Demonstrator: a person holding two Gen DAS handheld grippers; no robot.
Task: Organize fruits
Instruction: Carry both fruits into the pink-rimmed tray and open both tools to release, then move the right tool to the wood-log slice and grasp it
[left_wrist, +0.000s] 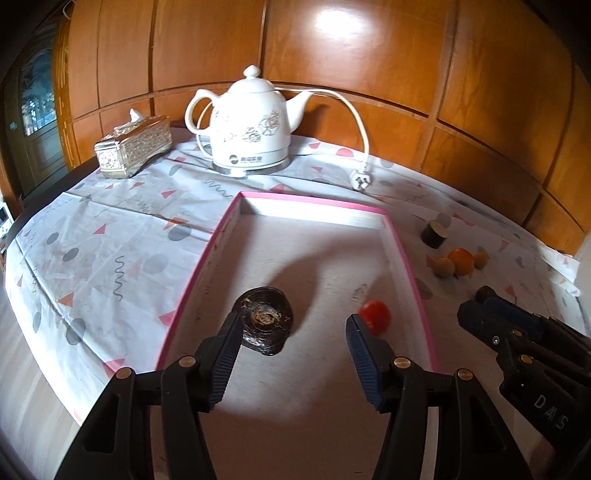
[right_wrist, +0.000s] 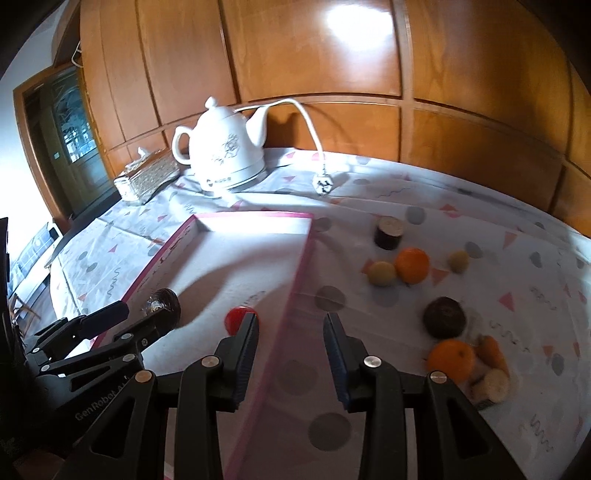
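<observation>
A pink-rimmed white tray lies on the patterned cloth. In it sit a dark round fruit and a small red fruit. My left gripper is open and empty over the tray, just short of both. My right gripper is open and empty above the tray's right rim. Right of the tray lie two oranges, a dark fruit, yellowish fruits and a dark cut piece.
A white electric kettle with a loose cord and plug stands at the back. A patterned tissue box is at the back left. Wood panelling lines the wall behind.
</observation>
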